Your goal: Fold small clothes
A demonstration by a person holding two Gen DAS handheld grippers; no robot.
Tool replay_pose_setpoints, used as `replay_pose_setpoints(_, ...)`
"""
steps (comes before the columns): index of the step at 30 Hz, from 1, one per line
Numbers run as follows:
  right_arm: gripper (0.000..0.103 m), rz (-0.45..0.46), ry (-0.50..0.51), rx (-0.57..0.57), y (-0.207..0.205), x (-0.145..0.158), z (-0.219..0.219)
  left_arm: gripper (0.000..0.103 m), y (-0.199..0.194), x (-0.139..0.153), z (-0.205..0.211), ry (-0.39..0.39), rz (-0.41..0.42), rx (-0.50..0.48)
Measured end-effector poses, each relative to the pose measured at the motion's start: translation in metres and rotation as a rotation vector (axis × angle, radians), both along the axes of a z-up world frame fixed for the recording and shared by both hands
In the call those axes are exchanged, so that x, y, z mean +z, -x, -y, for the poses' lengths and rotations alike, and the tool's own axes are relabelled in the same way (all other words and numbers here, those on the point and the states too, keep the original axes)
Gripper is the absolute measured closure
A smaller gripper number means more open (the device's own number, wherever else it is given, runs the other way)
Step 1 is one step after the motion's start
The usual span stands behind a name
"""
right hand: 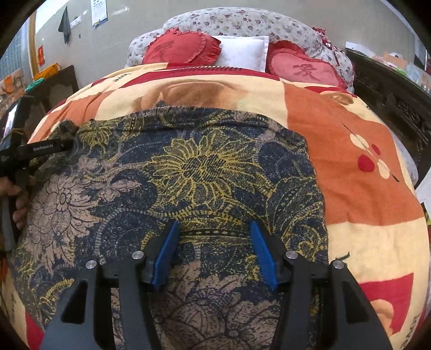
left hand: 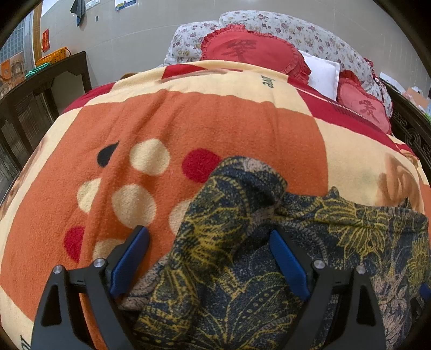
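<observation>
A small garment [right hand: 188,172] of dark navy woven cloth, printed with yellow sunflower outlines and dusty pink blossoms, lies spread on a fleecy blanket [right hand: 358,193] that covers the bed. The blanket is napped and soft, blocked in orange, cream and red with round cream and red dots.

In the right wrist view the garment lies mostly flat, its far edge forming a slightly puckered hem line across the blanket, its near part running out under the camera. The right claw [right hand: 214,253] hovers over the near middle of the cloth, its blue ribbed pads spread apart with nothing between them. At the left edge of this view the other tool's black arm reaches to the garment's far left corner, where the cloth bunches up, and fingers of the person's hand [right hand: 20,210] show on the grip.

The left wrist view shows that corner close up: the cloth rises in a rumpled fold [left hand: 247,183] off the blanket. The left claw [left hand: 208,258] stands wide, one blue pad over bare blanket, the other over the fabric; whether the pads touch the cloth is hard to tell.

Beyond, at the head of the bed, sit two red frilled heart-shaped cushions [right hand: 183,47], a white pillow [right hand: 242,52], and floral bedding [right hand: 242,21]. Dark carved wooden furniture [left hand: 29,107] stands off the bed's left side.
</observation>
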State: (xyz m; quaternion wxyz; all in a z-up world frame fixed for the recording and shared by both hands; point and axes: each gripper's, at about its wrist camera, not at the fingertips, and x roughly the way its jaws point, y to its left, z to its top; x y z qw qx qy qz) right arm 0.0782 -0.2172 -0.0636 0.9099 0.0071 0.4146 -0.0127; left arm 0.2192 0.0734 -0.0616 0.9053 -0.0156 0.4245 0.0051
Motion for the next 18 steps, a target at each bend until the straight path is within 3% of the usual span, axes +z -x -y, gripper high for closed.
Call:
replay_pose_setpoints(8,0.044,0.0,0.018,-0.003,0.0,0.001,-0.003,0.008,0.0,-0.001,-0.002,0.007,-0.006,-0.001)
replay_pose_setpoints(14,0.043,-0.004,0.018,-0.005,0.001,0.0,-0.003,0.0,-0.003,0.001,0.001,0.011,-0.051,-0.044)
replay_pose_setpoints(18,0.043,-0.004,0.016,-0.006,0.0,0.0,-0.003,0.002,0.01,0.039,-0.022,0.151,-0.059,-0.166)
